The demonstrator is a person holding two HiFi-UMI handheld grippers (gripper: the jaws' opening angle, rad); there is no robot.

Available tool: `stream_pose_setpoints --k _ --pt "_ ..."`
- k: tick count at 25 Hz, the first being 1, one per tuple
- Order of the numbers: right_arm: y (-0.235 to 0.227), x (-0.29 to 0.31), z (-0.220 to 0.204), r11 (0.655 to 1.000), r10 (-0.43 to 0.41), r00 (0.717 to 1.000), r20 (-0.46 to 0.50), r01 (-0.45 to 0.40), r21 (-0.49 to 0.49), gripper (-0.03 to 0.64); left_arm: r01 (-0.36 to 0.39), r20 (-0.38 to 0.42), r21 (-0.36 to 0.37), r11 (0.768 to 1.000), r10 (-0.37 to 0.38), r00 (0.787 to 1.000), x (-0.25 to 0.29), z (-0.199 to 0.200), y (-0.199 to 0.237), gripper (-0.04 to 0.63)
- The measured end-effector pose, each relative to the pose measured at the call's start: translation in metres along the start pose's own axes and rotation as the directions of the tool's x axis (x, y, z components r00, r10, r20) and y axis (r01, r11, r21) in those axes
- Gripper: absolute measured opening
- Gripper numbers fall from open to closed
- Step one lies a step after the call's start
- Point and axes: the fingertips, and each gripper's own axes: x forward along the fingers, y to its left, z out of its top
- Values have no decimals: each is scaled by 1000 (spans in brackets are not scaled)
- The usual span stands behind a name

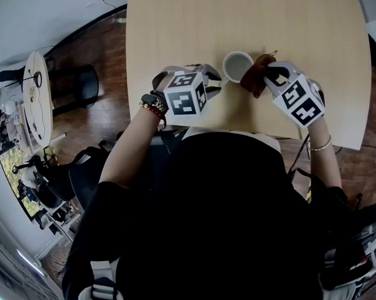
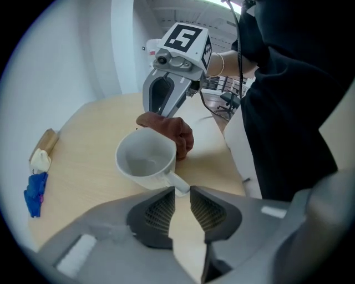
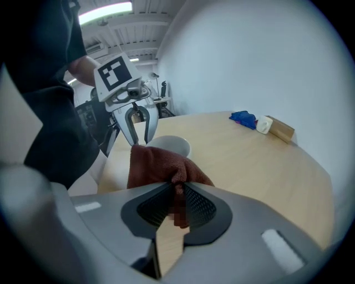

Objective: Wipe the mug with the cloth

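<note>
Head view looks steeply down on the near edge of the table (image 1: 233, 28). Left gripper view sits low and close, facing the right gripper (image 2: 162, 113); right gripper view stares back at the left gripper (image 3: 140, 138). All three share the white mug (image 1: 237, 66) and brown cloth (image 1: 255, 77).

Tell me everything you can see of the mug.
The mug is plain white, glossy like ceramic, and empty. It stands upright, mouth up, on the pale wooden table near the person's edge. Its handle points at the left gripper, whose jaw tips appear to pinch it. On the opposite side, the reddish-brown cloth rests against its outer wall.
</note>
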Motion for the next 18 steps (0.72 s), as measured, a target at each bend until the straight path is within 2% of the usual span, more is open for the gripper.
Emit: stream_pose_setpoints --k 1,3,5,7,10,14,18 --pt "3 2 2 1000 14 1000 1 -14 -13 61 -14 3 1 1000 14 1000 1 -1 0 95" --pt "8 6 2 999 30 1000 -6 -31 -30 61 -60 23 -38 997 61 998 4 -1 2 143" --pt "9 10 2 999 34 999 -18 -35 -34 61 -88 56 -127 988 95 994 6 3 5 143" --pt "7 12 4 999 31 999 -26 -32 -39 61 -78 80 -231 970 99 992 7 6 5 137" --pt "5 14 7 997 37 999 -38 -39 -65 61 -72 67 -333 940 100 993 9 6 5 110" --pt "7 28 -1 993 59 995 -82 -67 -98 60 -80 40 -342 936 100 994 11 5 3 106" --pt "8 51 -21 986 77 984 -158 -99 -137 60 -86 37 -279 956 100 994 12 4 3 112"
